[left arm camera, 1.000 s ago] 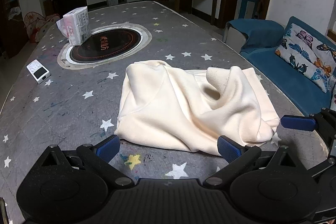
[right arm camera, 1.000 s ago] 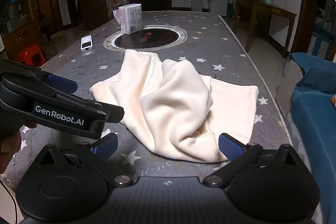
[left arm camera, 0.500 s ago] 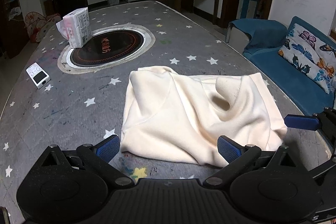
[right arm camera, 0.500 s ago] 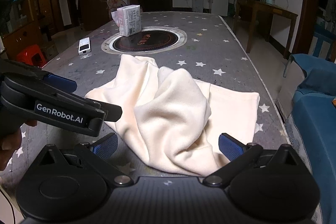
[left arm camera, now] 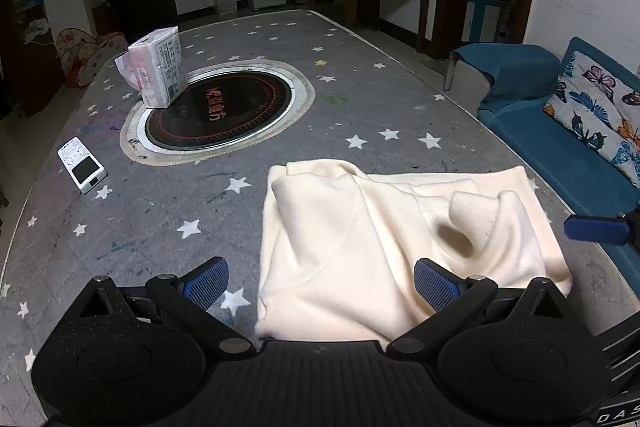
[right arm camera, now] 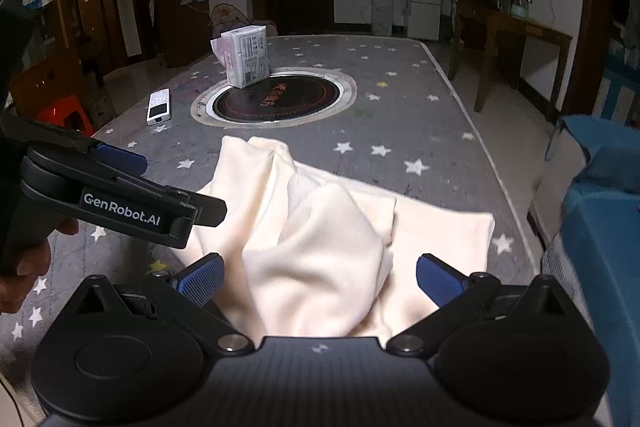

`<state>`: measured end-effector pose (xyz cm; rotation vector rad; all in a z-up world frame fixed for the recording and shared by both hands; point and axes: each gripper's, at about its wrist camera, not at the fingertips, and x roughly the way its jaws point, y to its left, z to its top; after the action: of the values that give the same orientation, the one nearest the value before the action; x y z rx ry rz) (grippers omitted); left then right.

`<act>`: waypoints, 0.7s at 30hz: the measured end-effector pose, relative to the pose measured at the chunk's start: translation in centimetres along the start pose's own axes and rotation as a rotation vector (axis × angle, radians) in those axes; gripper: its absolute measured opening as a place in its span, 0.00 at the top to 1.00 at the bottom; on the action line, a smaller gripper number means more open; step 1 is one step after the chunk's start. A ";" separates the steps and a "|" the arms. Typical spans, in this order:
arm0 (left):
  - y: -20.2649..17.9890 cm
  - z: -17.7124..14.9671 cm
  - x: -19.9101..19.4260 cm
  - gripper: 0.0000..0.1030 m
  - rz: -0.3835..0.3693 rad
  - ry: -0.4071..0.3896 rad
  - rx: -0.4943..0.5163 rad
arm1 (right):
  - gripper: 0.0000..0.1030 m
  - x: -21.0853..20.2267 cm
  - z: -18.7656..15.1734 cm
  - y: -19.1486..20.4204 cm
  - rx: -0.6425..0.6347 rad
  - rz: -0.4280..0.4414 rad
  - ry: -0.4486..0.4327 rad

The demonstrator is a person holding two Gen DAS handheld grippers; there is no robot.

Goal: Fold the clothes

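A cream fleece garment point(left arm camera: 380, 239) lies rumpled on the grey star-patterned table, near its front right edge; it also shows in the right wrist view point(right arm camera: 320, 239). My left gripper point(left arm camera: 320, 281) is open and empty, its blue pads straddling the garment's near left part. My right gripper point(right arm camera: 320, 277) is open and empty, its pads either side of a raised fold at the garment's near edge. The left gripper's body point(right arm camera: 120, 203) shows at the left of the right wrist view, beside the garment.
A round black cooktop point(left arm camera: 220, 111) is set in the table's middle. A white tissue pack point(left arm camera: 156, 73) stands at its rim and a white remote point(left arm camera: 82, 170) lies to the left. A blue sofa point(left arm camera: 560, 123) with a butterfly cushion runs along the table's right side.
Both grippers have moved forward and lower over the garment, which now reaches between their pads. The garment has not visibly changed shape.
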<state>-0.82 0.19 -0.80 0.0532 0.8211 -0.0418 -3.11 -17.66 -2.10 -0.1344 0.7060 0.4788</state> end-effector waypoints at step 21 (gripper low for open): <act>3.2 3.8 2.1 0.14 -0.051 -0.032 -0.116 | 0.30 2.7 2.8 -0.3 -0.053 0.074 0.000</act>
<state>3.55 3.16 0.32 -0.0771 0.7915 -0.0428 0.49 -16.12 -1.74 -0.1583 0.7002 0.5689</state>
